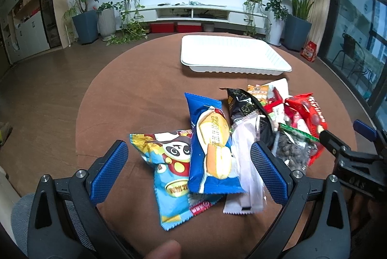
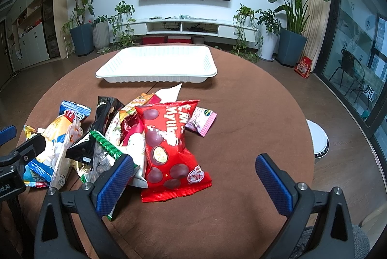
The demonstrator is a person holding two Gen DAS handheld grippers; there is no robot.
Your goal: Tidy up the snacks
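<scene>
Hovering with left tongs and right tongs both spread wide, gripping nothing, above piled snack packets on brown table; white tray beyond.

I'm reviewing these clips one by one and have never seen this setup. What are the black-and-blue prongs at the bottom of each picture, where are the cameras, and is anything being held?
A person holds a two-finger gripper in each hand, and each carries a fisheye camera looking forward along its fingers. One picture comes from the left gripper, the other from the right gripper. Both are open and hold nothing. On the round brown table lies a pile of snack packets, among them a blue cake packet and a red chocolate-ball bag. Behind the pile sits an empty white tray, likely where the snacks belong.
</scene>
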